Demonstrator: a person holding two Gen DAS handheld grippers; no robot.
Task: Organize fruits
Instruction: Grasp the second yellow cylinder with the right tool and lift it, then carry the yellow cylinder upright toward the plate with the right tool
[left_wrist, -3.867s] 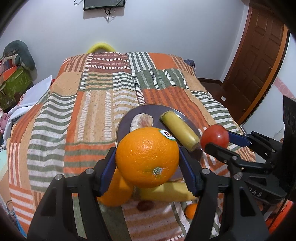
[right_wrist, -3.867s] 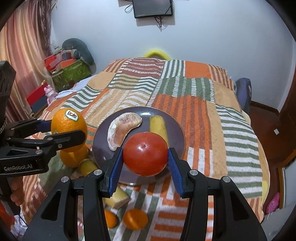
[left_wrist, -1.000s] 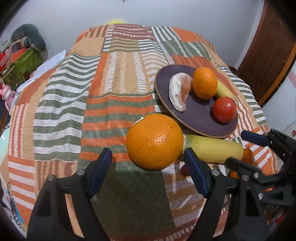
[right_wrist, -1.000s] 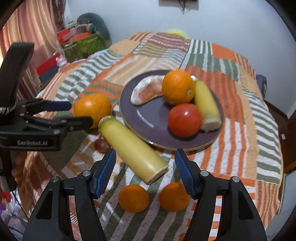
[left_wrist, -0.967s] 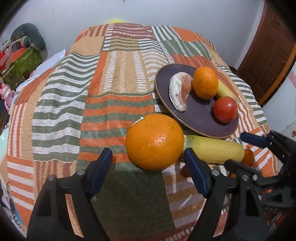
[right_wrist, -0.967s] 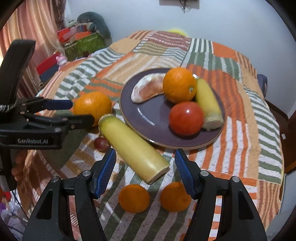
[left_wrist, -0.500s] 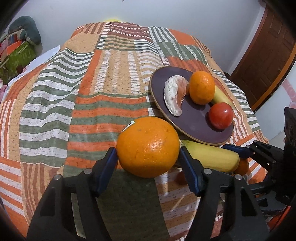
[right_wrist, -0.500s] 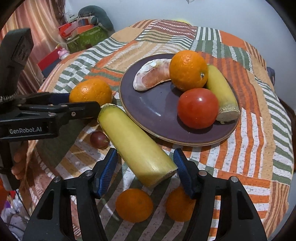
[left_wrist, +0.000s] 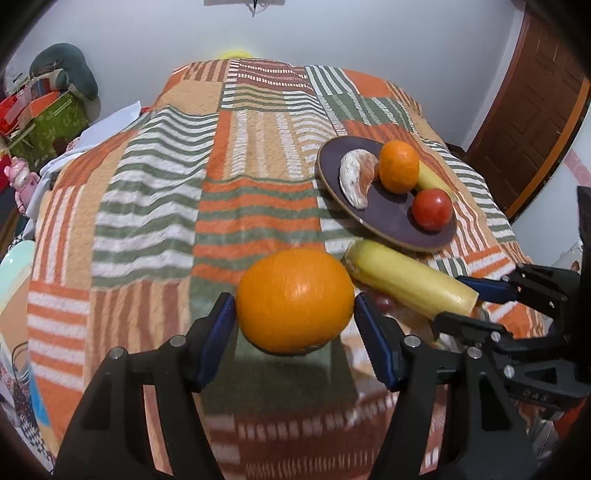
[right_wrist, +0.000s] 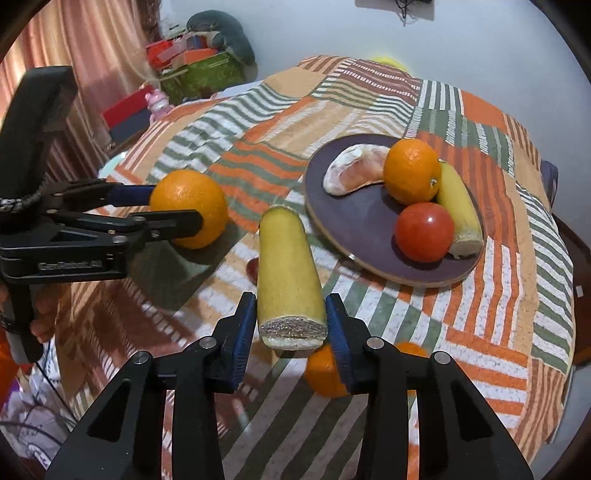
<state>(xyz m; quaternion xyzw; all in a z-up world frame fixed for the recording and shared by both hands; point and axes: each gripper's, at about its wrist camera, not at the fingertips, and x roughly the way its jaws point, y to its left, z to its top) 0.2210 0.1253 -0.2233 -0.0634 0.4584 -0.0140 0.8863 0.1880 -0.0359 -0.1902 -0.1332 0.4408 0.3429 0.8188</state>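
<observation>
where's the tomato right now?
The tomato sits on the near right part of the purple plate in the right wrist view, touching the banana piece and just in front of the orange.

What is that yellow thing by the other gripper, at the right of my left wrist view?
Observer: A banana. The right wrist view shows its flat cut end between the right gripper's closing jaws, with the pads against its sides.
Operator: Anything under it?
Observer: Yes, two small oranges lie on the quilt, partly hidden behind that gripper.
Operator: Who holds my gripper?
Observer: A person. A hand shows at the handle of the left gripper, whose jaws are closing on the orange.
</observation>
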